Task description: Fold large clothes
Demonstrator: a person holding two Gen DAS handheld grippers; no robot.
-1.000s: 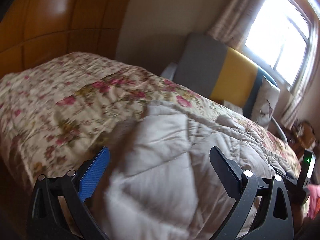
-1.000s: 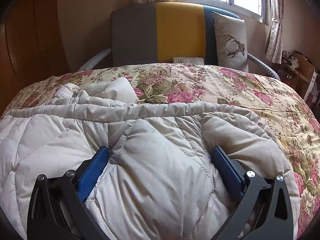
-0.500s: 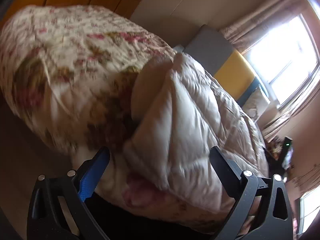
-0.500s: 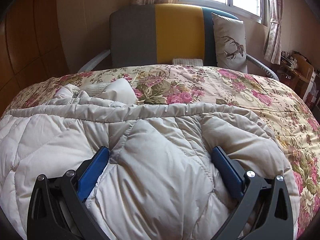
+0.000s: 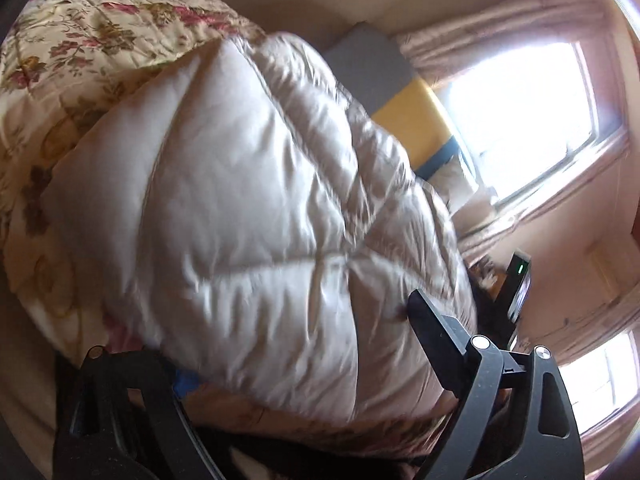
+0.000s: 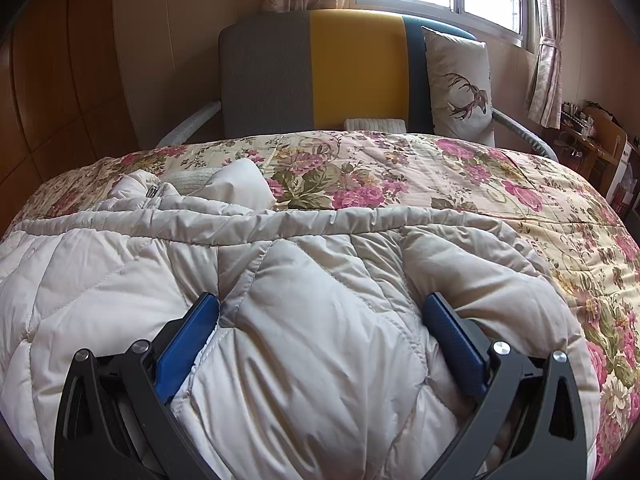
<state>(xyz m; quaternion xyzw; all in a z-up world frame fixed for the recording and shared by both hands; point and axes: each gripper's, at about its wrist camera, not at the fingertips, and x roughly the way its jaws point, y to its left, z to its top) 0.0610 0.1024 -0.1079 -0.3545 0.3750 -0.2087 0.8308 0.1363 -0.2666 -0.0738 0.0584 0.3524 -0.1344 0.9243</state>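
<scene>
A cream quilted down coat (image 6: 320,360) lies spread on a floral bedspread (image 6: 400,168), its collar and zip at the far left. My right gripper (image 6: 322,300) is pushed down into the coat near the front edge. Its jaws stand wide, and a puff of the padding bulges up between the blue pads (image 6: 188,344). In the left wrist view the coat (image 5: 240,200) fills the frame, hanging over the bed's edge. My left gripper (image 5: 304,340) straddles that edge with its jaws closing; the coat hides one finger, and no firm pinch shows.
A grey, yellow and blue armchair (image 6: 352,72) with a deer-print cushion (image 6: 456,88) stands behind the bed under a bright window (image 5: 520,120). Wood panelling runs along the left wall. A cluttered wooden shelf (image 6: 592,140) stands at the far right.
The left gripper has dropped and rolled towards the coat's edge at the side of the bed, and its jaws have narrowed around the padding. The right gripper has not moved.
</scene>
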